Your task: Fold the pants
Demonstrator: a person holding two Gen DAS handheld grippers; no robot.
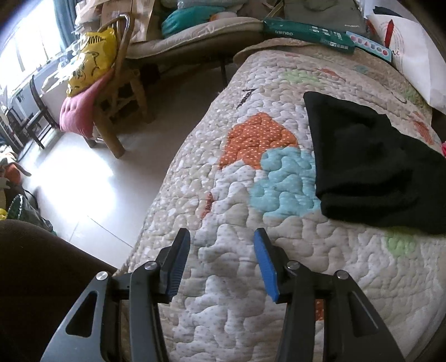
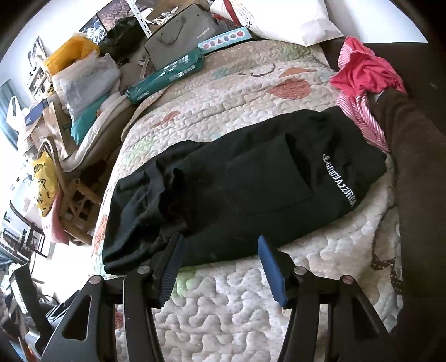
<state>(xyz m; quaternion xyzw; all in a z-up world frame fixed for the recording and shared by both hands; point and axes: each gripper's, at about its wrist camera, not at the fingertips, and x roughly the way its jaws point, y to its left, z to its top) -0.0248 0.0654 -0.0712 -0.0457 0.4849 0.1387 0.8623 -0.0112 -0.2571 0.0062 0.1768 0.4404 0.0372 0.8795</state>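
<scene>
Right wrist: red cloth (image 2: 365, 73) beside pants (image 2: 251, 189).

White lettering "GROMAZZIRRA" runs along the black pants (image 2: 251, 178).

Pants (image 2: 237, 192) on the quilt (image 2: 251, 306), pillow (image 2: 281, 19) behind, chair (image 1: 117, 92) left.

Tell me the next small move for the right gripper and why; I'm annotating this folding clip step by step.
Probably ease the right gripper forward and down onto the near edge of the black pants. Its jaws stand open and empty, just short of that edge, and the pants lie bunched at their left end on the quilt. The left gripper is open too, further off.
</scene>
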